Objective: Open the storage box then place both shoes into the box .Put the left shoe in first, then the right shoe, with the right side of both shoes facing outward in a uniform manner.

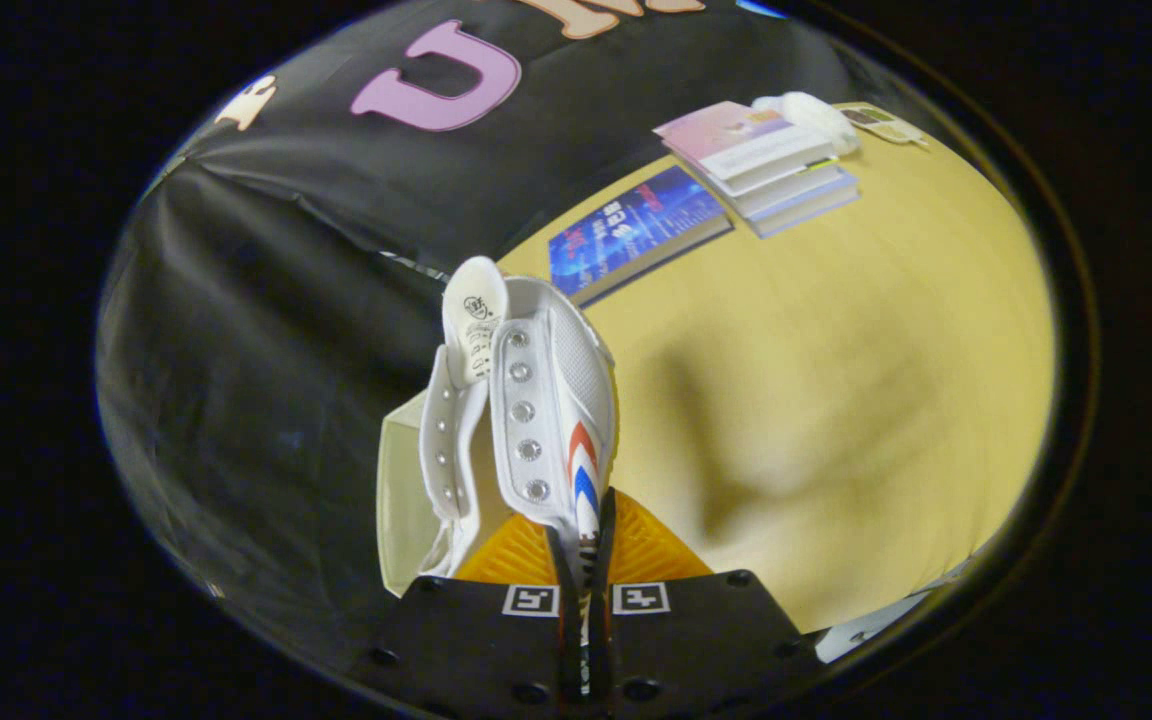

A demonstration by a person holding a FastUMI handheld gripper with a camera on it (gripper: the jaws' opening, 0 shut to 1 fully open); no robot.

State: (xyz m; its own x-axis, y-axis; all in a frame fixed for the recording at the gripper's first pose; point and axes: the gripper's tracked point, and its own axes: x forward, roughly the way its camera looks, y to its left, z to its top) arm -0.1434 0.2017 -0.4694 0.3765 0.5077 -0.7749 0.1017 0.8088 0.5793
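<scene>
Leftmost hangs the booth's dark cloth wall (266, 330), slack and creased; in front of it, low down, I see a pale panel (401, 500) that may be a wall or flap of the box, though I cannot tell for sure. Next comes the shoe (526, 400), white, lifted clear of the counter (836, 400) and standing up ahead of my fingers (584, 560), tongue (474, 315) uppermost and the eyelet rows facing me; the red and blue stripes run down its side to where I hold it. My fingers are pressed nearly together, pinching a thin part of the upper just below the stripes; both sides bear on it.

I judge the shoe light and mostly soft; the canvas-like side will fold under a pinch, the tongue flops, and only the sole should be stiff. Held by an edge like this it will likely swing and twist, so I would move it slowly; a firmer hold, I think, would be across the heel collar or around the sole's rim, where the material resists. It is not fragile; a slip would cost orientation, not damage.

Right of the shoe the counter is bare wood-yellow with a soft shadow; beyond it lie a blue book (636, 235), then a small stack of books (766, 165), with something white and rounded (816, 115) just behind the stack.
</scene>
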